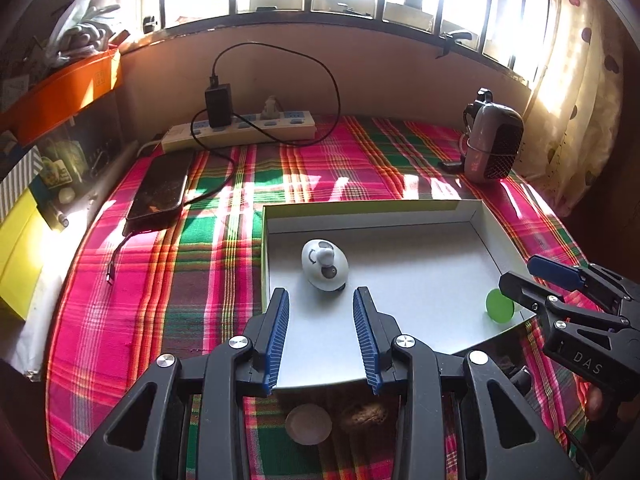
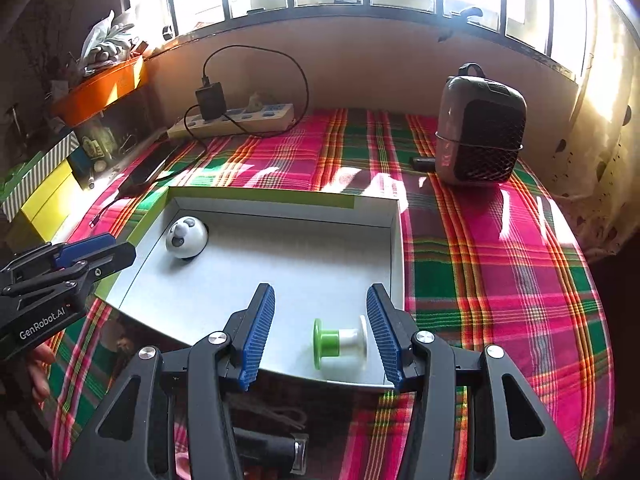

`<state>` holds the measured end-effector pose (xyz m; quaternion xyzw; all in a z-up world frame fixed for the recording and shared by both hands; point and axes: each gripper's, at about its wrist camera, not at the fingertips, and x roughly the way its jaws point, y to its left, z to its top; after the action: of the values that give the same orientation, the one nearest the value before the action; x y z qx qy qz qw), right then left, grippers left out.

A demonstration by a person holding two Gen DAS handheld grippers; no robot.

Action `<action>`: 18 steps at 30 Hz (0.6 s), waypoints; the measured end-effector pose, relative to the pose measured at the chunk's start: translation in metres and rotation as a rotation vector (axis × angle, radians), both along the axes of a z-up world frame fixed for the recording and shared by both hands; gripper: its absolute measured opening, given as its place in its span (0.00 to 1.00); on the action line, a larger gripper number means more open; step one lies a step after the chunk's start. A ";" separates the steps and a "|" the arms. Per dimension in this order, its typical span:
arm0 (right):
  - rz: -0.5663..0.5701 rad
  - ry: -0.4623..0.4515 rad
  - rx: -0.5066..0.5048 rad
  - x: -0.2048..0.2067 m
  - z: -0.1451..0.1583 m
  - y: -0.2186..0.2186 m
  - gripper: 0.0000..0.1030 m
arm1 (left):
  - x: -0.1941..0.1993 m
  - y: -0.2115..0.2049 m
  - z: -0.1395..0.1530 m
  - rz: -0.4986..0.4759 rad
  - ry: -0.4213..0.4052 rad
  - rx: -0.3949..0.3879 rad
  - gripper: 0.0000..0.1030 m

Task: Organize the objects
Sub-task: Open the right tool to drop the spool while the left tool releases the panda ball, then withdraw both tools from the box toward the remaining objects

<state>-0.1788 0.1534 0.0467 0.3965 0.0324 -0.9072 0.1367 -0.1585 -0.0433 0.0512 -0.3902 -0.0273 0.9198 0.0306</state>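
A shallow white box (image 1: 400,232) (image 2: 280,208) lies open on the plaid cloth. A white egg-shaped toy (image 1: 325,265) (image 2: 186,238) sits in its far left part. A green and white spool (image 2: 340,343) (image 1: 500,305) lies on its side at the box's near right edge. My left gripper (image 1: 322,336) is open and empty, just short of the toy. My right gripper (image 2: 320,332) is open, its fingers on either side of the spool, not touching it. Each gripper shows in the other's view, the right one (image 1: 532,280) and the left one (image 2: 108,248).
A power strip (image 1: 240,130) with a black charger and cable, and a dark phone (image 1: 160,188), lie at the back left. A grey heater (image 2: 478,128) stands at the back right. A round disc (image 1: 308,424) and brown lump (image 1: 364,416) lie under my left gripper. Boxes crowd the left shelf (image 1: 24,248).
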 end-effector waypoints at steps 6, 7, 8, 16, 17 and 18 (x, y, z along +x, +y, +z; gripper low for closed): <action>0.010 0.008 -0.011 0.024 0.001 0.003 0.48 | 0.026 -0.004 0.000 -0.002 0.010 0.020 0.31; 0.011 0.008 -0.010 0.028 0.000 0.003 0.48 | 0.029 -0.004 0.000 -0.003 0.013 0.022 0.31; 0.013 0.010 -0.008 0.031 0.000 0.003 0.48 | 0.033 -0.005 -0.001 0.000 0.011 0.021 0.31; 0.034 0.025 -0.005 0.060 -0.002 0.006 0.48 | 0.062 -0.008 -0.009 -0.024 0.005 0.049 0.31; 0.035 0.024 -0.002 0.063 -0.003 0.006 0.48 | 0.065 -0.009 -0.009 -0.028 0.004 0.060 0.31; 0.036 0.022 -0.003 0.065 -0.004 0.006 0.48 | 0.068 -0.009 -0.009 -0.037 0.004 0.072 0.31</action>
<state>-0.1134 0.1598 0.0424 0.3858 0.0395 -0.9089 0.1531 -0.0904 -0.0521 0.0419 -0.3877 -0.0528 0.9182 0.0618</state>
